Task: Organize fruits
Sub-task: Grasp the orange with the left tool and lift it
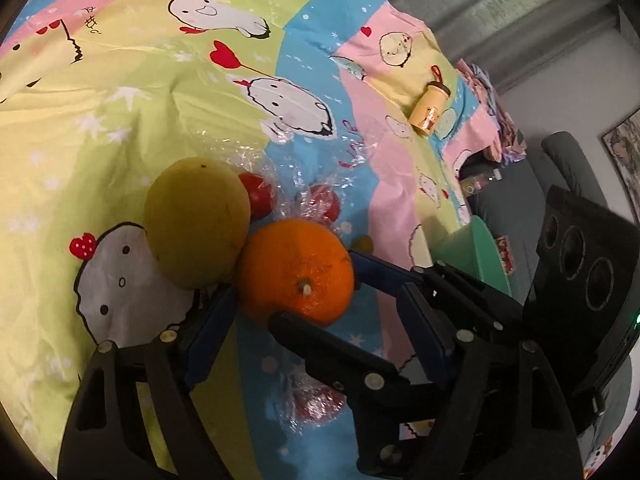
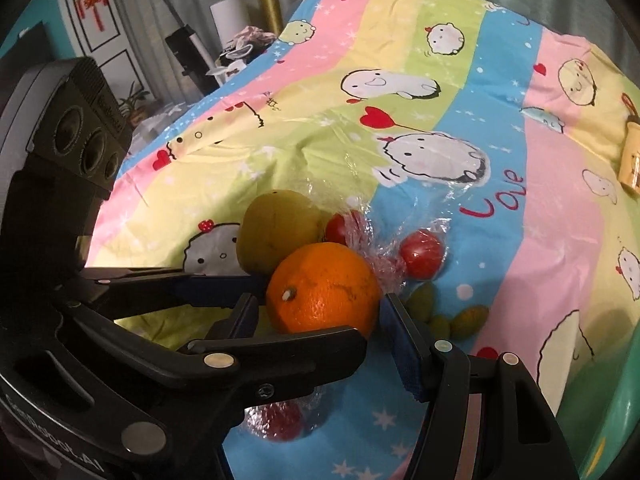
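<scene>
Pink, yellow, green and blue stripes run across a big sheet (image 1: 120, 120) with cartoon faces on it. All the fruit lies on this sheet.

Two black tongs with blue pads reach in from the bottom, and they cross each other. The right tongs (image 2: 320, 304) have a pad on each side of the orange (image 2: 324, 288) and grip it. The left tongs (image 1: 316, 320) stand open, with their tips near the orange and nothing held in them.

Off at the right edge is a green bowl (image 1: 476, 252). I cannot see inside it.

Next comes a big yellow-green fruit (image 1: 196, 220). It sits just left of the orange and touches it.

Behind those two are two red fruits (image 1: 324, 204) under shiny clear wrap. One more wrapped red fruit (image 1: 316, 400) lies close to the tongs, partly hidden by them.

Far back on the sheet, a little yellow bottle (image 1: 430, 110) with a brown cap lies on its side.

Some tiny green fruits (image 2: 424, 300) sit just right of the orange.
</scene>
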### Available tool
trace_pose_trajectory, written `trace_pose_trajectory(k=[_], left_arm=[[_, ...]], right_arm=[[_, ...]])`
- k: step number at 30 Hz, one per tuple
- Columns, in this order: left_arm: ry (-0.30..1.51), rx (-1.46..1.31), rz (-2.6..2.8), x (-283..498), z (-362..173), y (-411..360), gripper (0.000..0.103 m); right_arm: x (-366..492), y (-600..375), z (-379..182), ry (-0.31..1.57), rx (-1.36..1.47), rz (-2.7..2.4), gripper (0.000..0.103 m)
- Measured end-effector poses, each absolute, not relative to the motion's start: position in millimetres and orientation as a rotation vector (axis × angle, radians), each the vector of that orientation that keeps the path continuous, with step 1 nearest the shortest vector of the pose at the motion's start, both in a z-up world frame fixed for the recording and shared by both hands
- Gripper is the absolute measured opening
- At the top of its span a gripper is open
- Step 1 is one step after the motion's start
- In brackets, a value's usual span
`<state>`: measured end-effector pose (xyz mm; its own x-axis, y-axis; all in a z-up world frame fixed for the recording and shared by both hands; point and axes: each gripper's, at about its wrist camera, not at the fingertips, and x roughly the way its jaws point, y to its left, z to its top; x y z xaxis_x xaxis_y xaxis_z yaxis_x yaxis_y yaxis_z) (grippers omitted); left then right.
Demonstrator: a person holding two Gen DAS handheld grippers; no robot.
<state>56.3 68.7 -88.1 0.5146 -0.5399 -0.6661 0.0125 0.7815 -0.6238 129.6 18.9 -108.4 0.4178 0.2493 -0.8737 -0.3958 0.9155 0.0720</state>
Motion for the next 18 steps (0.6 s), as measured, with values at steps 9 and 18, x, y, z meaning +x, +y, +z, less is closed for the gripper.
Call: trace_pose_trajectory(k=[9, 18], left_arm=[[1.013, -0.639, -0.342, 61.5, -101.0, 75.3, 0.065], [1.000, -0.593, -0.354, 53.1, -92.2, 71.5, 0.065]], right_arm=[[132.7, 17.8, -120.4, 1.087, -0.119, 0.413, 0.064], [124.3, 20.3, -115.1, 1.072, -0.144, 0.412, 0.063]])
